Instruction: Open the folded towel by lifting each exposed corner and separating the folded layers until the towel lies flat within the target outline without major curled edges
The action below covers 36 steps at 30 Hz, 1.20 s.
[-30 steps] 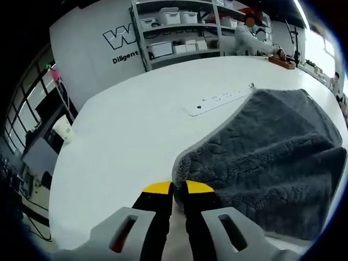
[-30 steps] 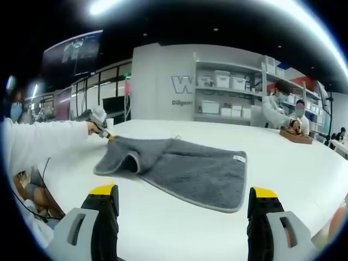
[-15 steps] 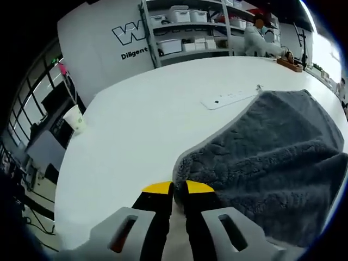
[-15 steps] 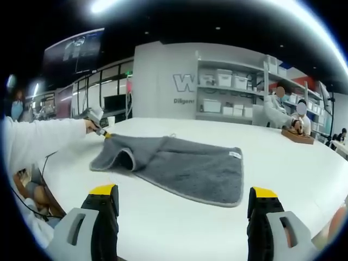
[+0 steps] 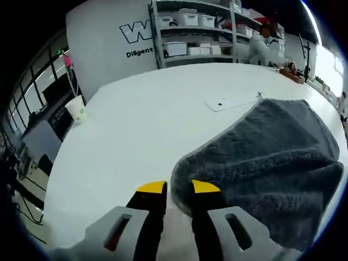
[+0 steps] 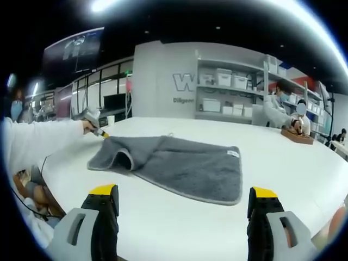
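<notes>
Left gripper view shows the left gripper [image 5: 178, 188] with jaws slightly parted, the grey towel [image 5: 266, 163] corner just beyond its tips — no grip visible. Right gripper [image 6: 182, 198] stands wide open, holding nothing — well short of the towel on the white table [image 6: 179, 223].

Right tongs [image 6: 182, 198] wide apart above table [image 6: 293, 163]; grey towel [image 6: 174, 166] ahead, left tongs [image 6: 103, 135] at its corner.
</notes>
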Available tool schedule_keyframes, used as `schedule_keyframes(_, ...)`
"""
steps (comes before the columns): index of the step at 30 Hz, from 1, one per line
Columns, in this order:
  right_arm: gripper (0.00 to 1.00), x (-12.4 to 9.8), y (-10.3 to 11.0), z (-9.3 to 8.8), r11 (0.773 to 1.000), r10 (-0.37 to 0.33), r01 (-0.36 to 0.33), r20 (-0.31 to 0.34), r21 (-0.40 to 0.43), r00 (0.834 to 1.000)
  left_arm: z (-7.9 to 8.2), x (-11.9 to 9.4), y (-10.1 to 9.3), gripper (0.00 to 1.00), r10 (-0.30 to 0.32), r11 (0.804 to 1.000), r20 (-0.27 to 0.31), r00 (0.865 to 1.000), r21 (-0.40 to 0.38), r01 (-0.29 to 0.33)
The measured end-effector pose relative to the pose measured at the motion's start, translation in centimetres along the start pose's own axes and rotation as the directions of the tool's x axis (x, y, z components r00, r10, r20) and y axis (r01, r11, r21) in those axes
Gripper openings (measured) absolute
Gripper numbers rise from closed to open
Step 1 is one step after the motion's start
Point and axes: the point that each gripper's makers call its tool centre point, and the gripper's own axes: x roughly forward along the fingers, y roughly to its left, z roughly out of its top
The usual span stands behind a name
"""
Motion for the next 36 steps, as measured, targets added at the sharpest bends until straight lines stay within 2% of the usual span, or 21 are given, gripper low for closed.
schedule_keyframes(1, 0.99, -0.1, -0.1, 0.0, 1.000, -0.001, 0.001, -0.001, 0.001, 1.000, 0.0, -0.2, 0.1, 0.27, 0.000, 1.000, 0.016, 1.000, -0.015, 0.001)
schedule_keyframes(3, 0.99, -0.2, -0.3, 0.0, 1.000, -0.005, 0.005, 0.002, 0.007, 1.000, 0.3, -0.8, 0.1, 0.29, -0.021, 0.998, 0.069, 0.997, -0.060, 0.025)
schedule_keyframes(5, 0.99, -0.2, -0.4, 0.0, 1.000, -0.007, 0.007, 0.005, 0.010, 1.000, 0.4, -1.8, -0.8, 0.30, -0.084, 0.989, 0.122, 0.989, -0.115, 0.098)
schedule_keyframes(6, 0.99, -0.2, -0.4, 0.0, 1.000, -0.008, 0.008, 0.005, 0.011, 1.000, 0.6, -2.6, -1.9, 0.31, -0.154, 0.972, 0.175, 0.972, -0.150, 0.181)
schedule_keyframes(7, 0.99, -0.3, -0.4, 0.0, 1.000, -0.007, 0.007, 0.004, 0.011, 1.000, 0.6, -3.4, -2.4, 0.33, -0.188, 0.964, 0.209, 0.960, -0.148, 0.221)
schedule_keyframes(9, 0.99, -0.3, -0.4, 0.1, 1.000, -0.005, 0.005, 0.009, 0.011, 1.000, 0.1, -4.9, -2.5, 0.37, -0.191, 0.964, 0.246, 0.950, -0.134, 0.228)
schedule_keyframes(11, 0.99, -0.3, -0.3, 0.3, 1.000, -0.005, 0.005, 0.013, 0.011, 1.000, -0.3, -6.6, -3.4, 0.40, -0.222, 0.957, 0.281, 0.934, -0.122, 0.264)
schedule_keyframes(17, 0.99, -0.1, 0.4, 0.3, 1.000, 0.008, -0.008, 0.005, -0.003, 1.000, -1.8, -10.9, -4.8, 0.54, -0.247, 0.956, 0.339, 0.908, -0.070, 0.286)
schedule_keyframes(19, 0.99, -0.1, 0.5, 0.4, 1.000, 0.011, -0.011, 0.007, -0.006, 1.000, -2.4, -12.5, -5.8, 0.57, -0.258, 0.958, 0.362, 0.896, -0.027, 0.287)
schedule_keyframes(21, 0.99, -0.1, 0.7, 0.4, 1.000, 0.013, -0.013, 0.006, -0.010, 1.000, -3.1, -13.6, -6.5, 0.63, -0.261, 0.962, 0.366, 0.893, 0.017, 0.274)
schedule_keyframes(23, 0.99, 0.0, 0.8, 0.3, 1.000, 0.013, -0.013, 0.002, -0.013, 1.000, -3.6, -14.8, -7.6, 0.68, -0.275, 0.959, 0.381, 0.883, 0.035, 0.283)
schedule_keyframes(26, 0.99, 0.0, 0.8, 0.3, 1.000, 0.013, -0.013, -0.002, -0.017, 1.000, -4.6, -16.5, -9.0, 0.76, -0.298, 0.950, 0.398, 0.867, 0.039, 0.309)
schedule_keyframes(30, 0.99, 0.1, 0.9, 0.2, 1.000, 0.014, -0.014, -0.004, -0.019, 1.000, -5.8, -18.2, -10.4, 0.77, -0.303, 0.947, 0.430, 0.850, 0.039, 0.318)
schedule_keyframes(32, 0.99, 0.2, 1.0, 0.2, 1.000, 0.014, -0.014, -0.006, -0.019, 1.000, -6.5, -18.9, -11.0, 0.79, -0.304, 0.946, 0.438, 0.846, 0.037, 0.321)
schedule_keyframes(36, 0.99, 0.2, 0.9, 0.1, 1.000, 0.013, -0.013, -0.009, -0.019, 1.000, -7.5, -20.2, -11.7, 0.85, -0.282, 0.956, 0.444, 0.850, 0.061, 0.286)
